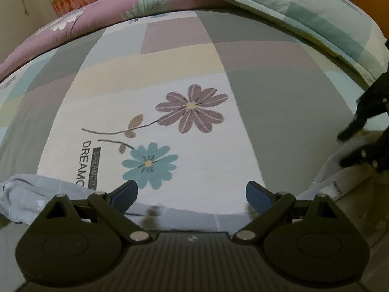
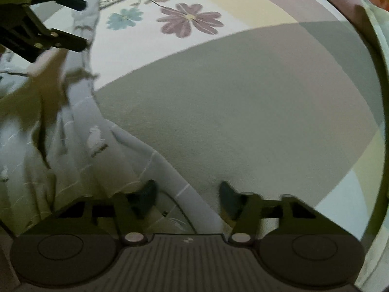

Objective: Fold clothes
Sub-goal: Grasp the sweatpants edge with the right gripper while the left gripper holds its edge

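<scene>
Right wrist view: pale garment (image 2: 80, 146) between right gripper's (image 2: 187, 199) parted, unpressing pads.

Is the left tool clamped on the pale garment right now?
No. In the left wrist view the left tool stands wide open over the flowered bedsheet, with the pale garment off to the side, outside its fingers.

A bed (image 1: 267, 112) fills both views, its sheet patterned in grey, cream and mauve blocks with printed flowers. A pale garment (image 2: 80, 131) lies along its lower edge, a purple floral quilt (image 1: 97, 12) upper left, a checked pillow (image 1: 316, 12) upper right.
</scene>
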